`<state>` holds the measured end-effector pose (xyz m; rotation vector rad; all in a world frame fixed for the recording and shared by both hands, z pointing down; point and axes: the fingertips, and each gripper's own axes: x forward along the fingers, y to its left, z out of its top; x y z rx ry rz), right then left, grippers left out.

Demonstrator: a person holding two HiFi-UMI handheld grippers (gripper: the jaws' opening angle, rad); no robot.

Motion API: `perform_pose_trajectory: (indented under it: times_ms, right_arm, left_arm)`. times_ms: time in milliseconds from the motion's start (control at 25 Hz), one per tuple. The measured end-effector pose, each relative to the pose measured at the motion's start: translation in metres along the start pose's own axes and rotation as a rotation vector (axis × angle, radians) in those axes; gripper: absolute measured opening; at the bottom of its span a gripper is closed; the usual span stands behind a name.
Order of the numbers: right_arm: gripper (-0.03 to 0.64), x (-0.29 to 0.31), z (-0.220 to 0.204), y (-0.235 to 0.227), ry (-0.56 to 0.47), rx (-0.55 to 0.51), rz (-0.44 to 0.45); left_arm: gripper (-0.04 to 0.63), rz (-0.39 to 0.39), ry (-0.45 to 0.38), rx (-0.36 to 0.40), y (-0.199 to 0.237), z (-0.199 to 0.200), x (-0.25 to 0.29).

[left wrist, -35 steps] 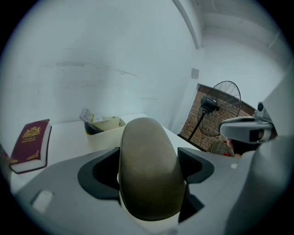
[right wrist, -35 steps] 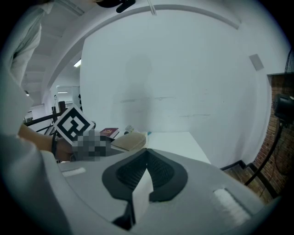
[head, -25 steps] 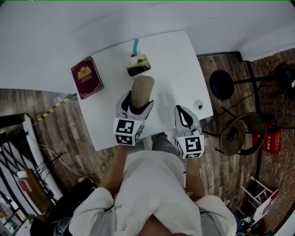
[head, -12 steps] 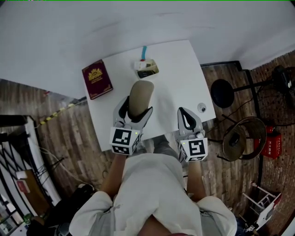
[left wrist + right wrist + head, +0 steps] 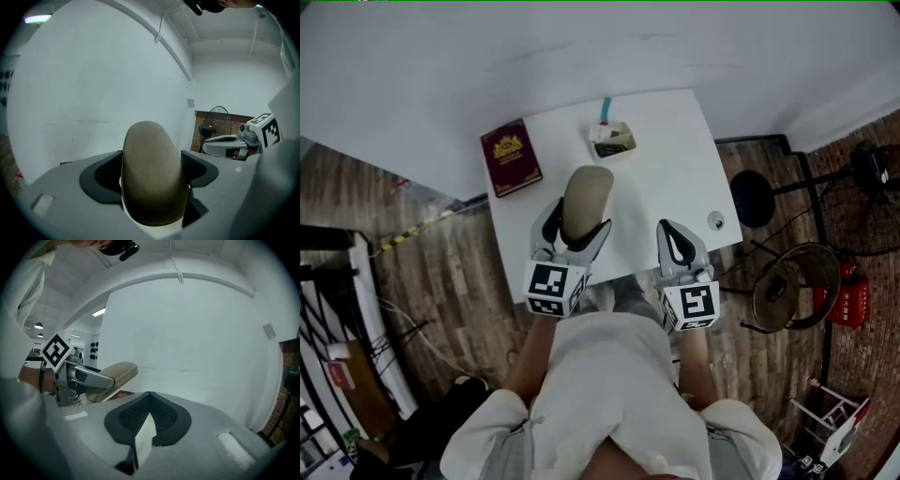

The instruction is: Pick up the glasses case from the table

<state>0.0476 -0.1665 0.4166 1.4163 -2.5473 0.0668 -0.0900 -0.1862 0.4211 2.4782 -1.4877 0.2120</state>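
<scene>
The glasses case (image 5: 586, 199) is a tan oval shell, held above the white table (image 5: 670, 178) and pointing away from me. My left gripper (image 5: 575, 223) is shut on its near end, one jaw on each side. In the left gripper view the case (image 5: 151, 180) fills the gap between the dark pads (image 5: 101, 176). My right gripper (image 5: 675, 246) hovers to the right of the case with its jaws shut and nothing between them. The right gripper view shows its pads (image 5: 161, 416) meeting, with the held case (image 5: 115, 375) off to the left.
A dark red book (image 5: 511, 157) lies at the table's far left. A small box with a blue strip (image 5: 612, 139) sits at the back, and a small round object (image 5: 715, 221) near the right edge. A black stool (image 5: 753, 197) and a floor fan (image 5: 792, 286) stand to the right.
The left gripper keeps its hold on the case. The table, book and box have slid right in the head view and look smaller, so the case sits higher above them.
</scene>
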Motion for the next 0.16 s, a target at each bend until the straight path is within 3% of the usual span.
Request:
perform_pose_trajectory:
  times_ms: [160]
  right_arm:
    - [0.003, 0.003, 0.006, 0.014, -0.009, -0.01, 0.006]
  left_arm:
    - [0.413, 0.003, -0.01, -0.007, 0.008, 0.0, -0.01]
